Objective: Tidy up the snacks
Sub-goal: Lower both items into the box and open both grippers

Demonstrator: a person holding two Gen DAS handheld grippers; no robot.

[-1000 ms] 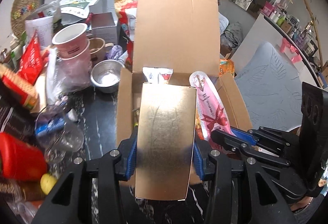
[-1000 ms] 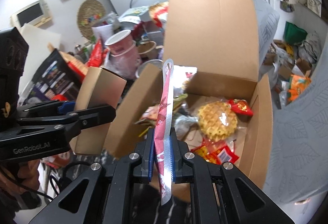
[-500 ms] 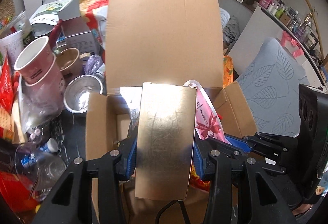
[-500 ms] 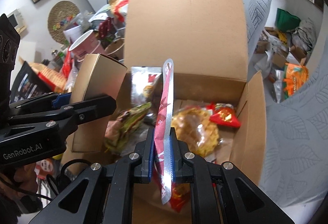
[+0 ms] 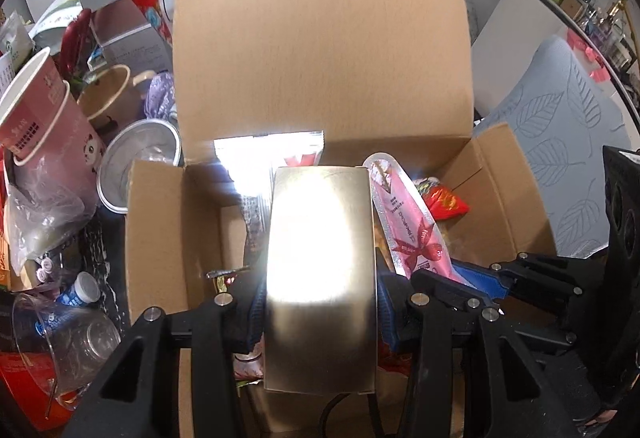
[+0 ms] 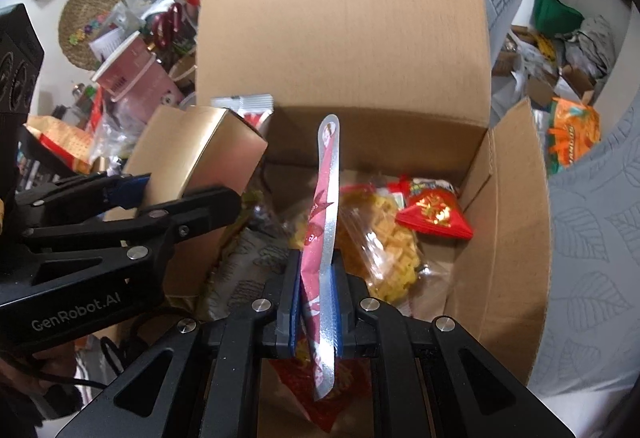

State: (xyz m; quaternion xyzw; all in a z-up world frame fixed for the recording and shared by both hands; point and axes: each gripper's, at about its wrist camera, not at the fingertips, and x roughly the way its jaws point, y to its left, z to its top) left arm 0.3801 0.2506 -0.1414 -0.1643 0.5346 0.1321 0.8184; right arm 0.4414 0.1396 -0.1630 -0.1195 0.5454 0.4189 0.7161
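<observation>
Snack carton (image 5: 156, 238), waffle pack (image 6: 394, 242) inside; left gripper (image 5: 318, 302) clamping gold box (image 5: 320, 258), right gripper (image 6: 316, 298) pinching pink sachet (image 6: 324, 197)

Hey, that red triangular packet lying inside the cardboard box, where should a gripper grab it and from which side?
Probably from straight above. The red triangular packet lies flat on the other snacks near the right wall of the cardboard box, so a side approach is blocked. Pinch across its puffed middle, or its crimped upper edge, which stands slightly proud.

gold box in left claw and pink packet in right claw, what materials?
Gold box: looks like paperboard with metallic foil finish; flat faces, crisp folded edges, strong glare.
Pink packet: seemingly thin foil-laminated plastic film; silvery sealed edge, flat, printed pink face.
</observation>
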